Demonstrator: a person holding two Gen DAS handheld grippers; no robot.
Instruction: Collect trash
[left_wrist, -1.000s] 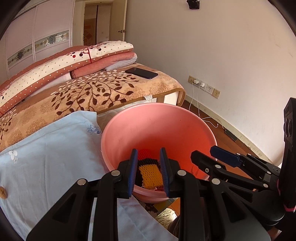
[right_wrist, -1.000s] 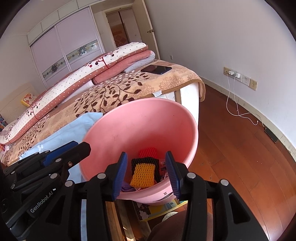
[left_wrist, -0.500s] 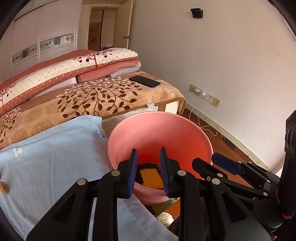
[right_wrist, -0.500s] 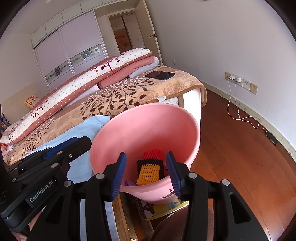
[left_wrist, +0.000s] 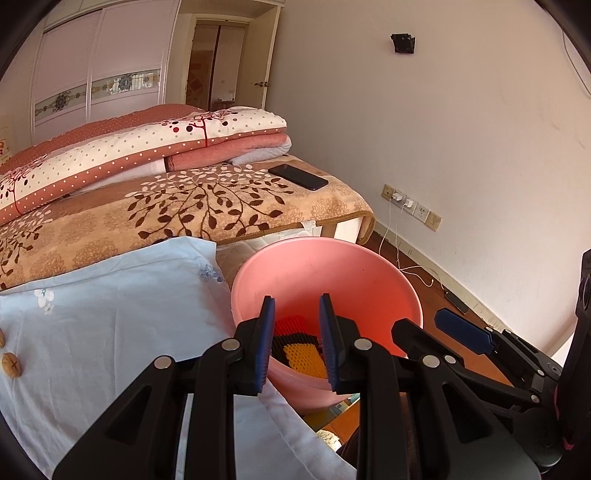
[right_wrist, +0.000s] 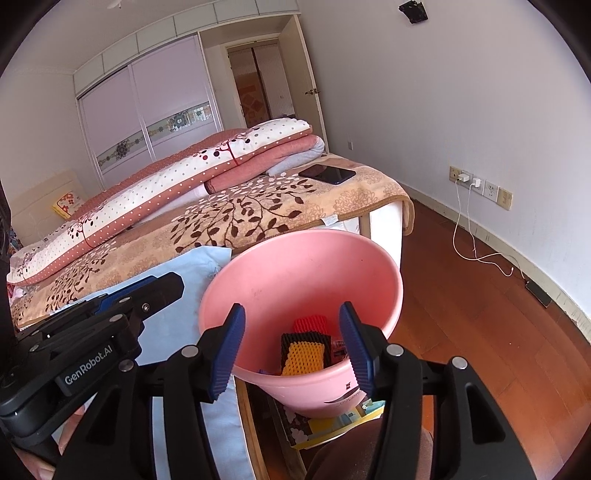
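Observation:
A pink plastic basin (left_wrist: 332, 244) (right_wrist: 295, 236) stands against the bed's edge. Yellow, black and red foam fruit nets (left_wrist: 301, 352) (right_wrist: 304, 352) lie in its bottom. My left gripper (left_wrist: 296, 301) hovers over the near rim, open, with nothing between its blue pads. My right gripper (right_wrist: 291, 310) hovers beside it over the same rim; its jaws are opening and nothing is gripped between them. Each gripper shows in the other's view: the right gripper (left_wrist: 434, 328) at the right, the left gripper (right_wrist: 162, 288) at the left. Two walnuts (left_wrist: 11, 363) rest on a light blue cloth (left_wrist: 110, 314).
The bed carries a leaf-patterned blanket (left_wrist: 207, 210), folded quilts (left_wrist: 147, 147) and a black phone (left_wrist: 297, 177) (right_wrist: 327, 173). A wall socket with charger cables (right_wrist: 465, 221) runs along the right wall. A colourful box (right_wrist: 332, 424) lies under the basin on the wooden floor (right_wrist: 480, 332).
Both grippers have risen and drawn back, so the basin sits lower and smaller in both views. The right jaws have spread wider. The nets in the basin have not moved.

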